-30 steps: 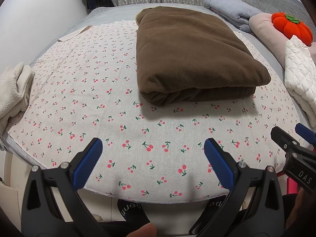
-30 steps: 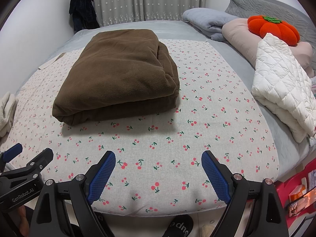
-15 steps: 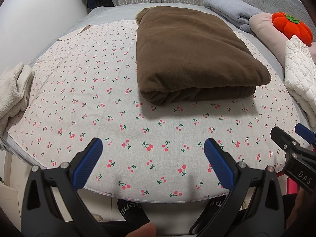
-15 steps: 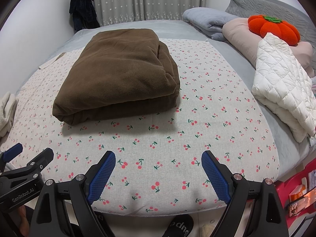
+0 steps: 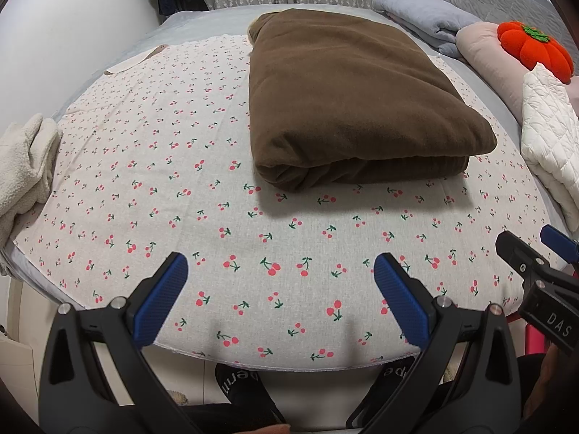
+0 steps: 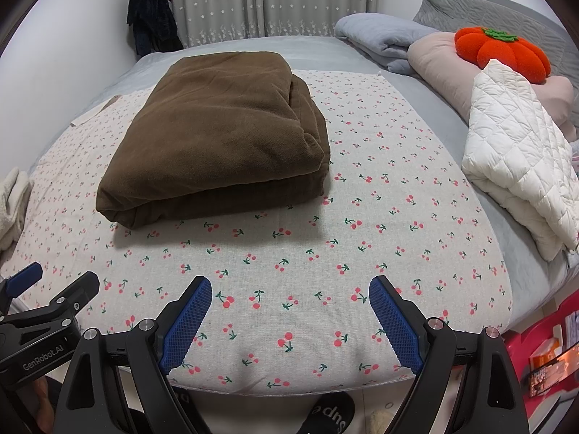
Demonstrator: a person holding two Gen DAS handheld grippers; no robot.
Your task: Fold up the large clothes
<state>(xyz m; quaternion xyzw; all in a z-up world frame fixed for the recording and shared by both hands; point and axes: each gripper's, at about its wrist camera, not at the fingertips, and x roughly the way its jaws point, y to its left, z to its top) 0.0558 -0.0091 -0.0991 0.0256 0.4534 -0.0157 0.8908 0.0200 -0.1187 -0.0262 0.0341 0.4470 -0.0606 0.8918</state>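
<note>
A brown garment (image 5: 347, 101) lies folded into a thick rectangle on the cherry-print cloth (image 5: 181, 181) covering the bed; it also shows in the right wrist view (image 6: 220, 137). My left gripper (image 5: 280, 271) is open and empty, hovering over the cloth's near edge, well short of the garment. My right gripper (image 6: 289, 289) is open and empty at the same near edge. Each gripper shows at the side of the other's view: the right one (image 5: 535, 253) and the left one (image 6: 54, 285).
A folded white quilted jacket (image 6: 517, 166) lies at the right edge of the bed. An orange pumpkin cushion (image 6: 503, 52), pink pillow and grey blanket are at the back right. A cream fleece item (image 5: 25, 166) hangs at the left edge. Feet in slippers are below.
</note>
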